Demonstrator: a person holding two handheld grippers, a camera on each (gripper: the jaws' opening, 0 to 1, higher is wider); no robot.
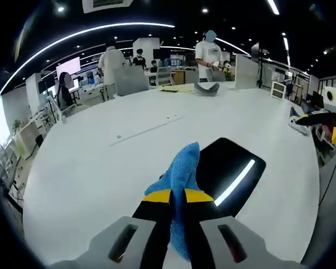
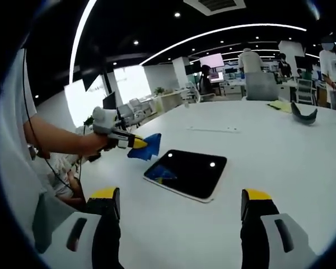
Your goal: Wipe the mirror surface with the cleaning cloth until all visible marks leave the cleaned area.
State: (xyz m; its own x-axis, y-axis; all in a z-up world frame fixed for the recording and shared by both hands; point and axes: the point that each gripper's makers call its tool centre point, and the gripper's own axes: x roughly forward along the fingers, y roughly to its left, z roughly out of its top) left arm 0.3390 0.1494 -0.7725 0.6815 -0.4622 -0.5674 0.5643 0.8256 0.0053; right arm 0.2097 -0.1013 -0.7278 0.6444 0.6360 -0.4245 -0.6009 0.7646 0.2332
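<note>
Mirror lies flat; left gripper clamps the blue cloth beside it, right gripper wide.

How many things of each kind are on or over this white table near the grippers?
Grippers: 2, the left gripper and the right gripper
Blue cloth: 1
Mirror: 1
Dark curved object farther back: 1
Total: 5
</note>
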